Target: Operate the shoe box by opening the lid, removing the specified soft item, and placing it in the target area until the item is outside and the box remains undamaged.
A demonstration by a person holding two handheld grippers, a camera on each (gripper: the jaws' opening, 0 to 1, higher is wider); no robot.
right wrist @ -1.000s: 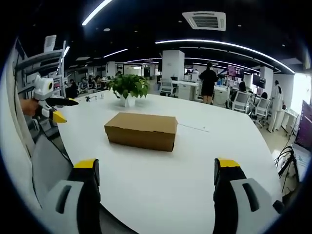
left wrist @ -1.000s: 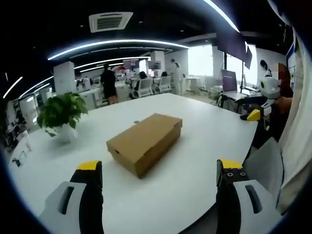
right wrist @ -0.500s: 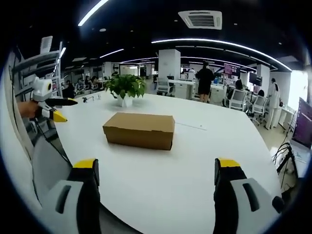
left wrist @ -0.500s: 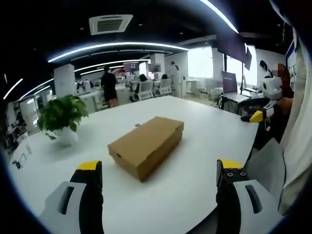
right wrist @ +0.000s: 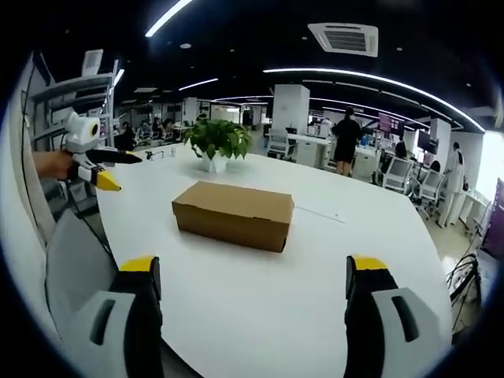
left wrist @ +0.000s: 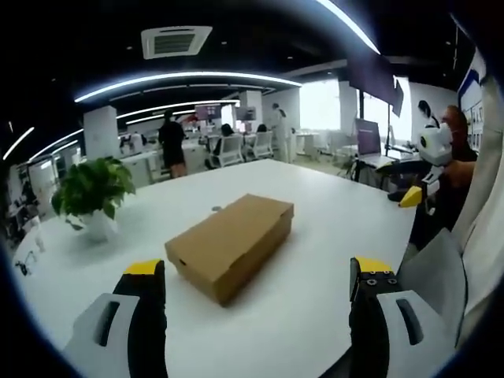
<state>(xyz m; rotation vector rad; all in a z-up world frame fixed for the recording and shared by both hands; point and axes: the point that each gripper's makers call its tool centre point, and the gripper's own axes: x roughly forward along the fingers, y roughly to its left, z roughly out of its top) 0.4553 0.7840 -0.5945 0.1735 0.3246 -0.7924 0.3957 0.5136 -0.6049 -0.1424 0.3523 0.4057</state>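
plain brown cardboard: one shoe box (left wrist: pixel 229 243), lid down and seated, set flat near the middle of a white worktop (left wrist: pixel 331 213) and lying at an angle to both views. no dent or tear is seen on the faces shown. the soft item is not visible (presumably inside the closed box), and no marked target area can be made out.

left gripper (left wrist: pixel 258 287): jaws spread wide, nothing held, kept back from the box near the worktop edge. it is also seen from the right gripper view, at the left, raised in a hand.

right gripper (right wrist: pixel 253 287): jaws likewise parted and empty, held well apart from the box on the near side.

potted plant (right wrist: pixel 216 142): green leaves in a white pot, standing on the worktop beyond the box. office desks, chairs and people are noted in the background.

progress is judged as nil: the lid is yet to be opened, the item yet to be lifted out and placed, all steps remaining.
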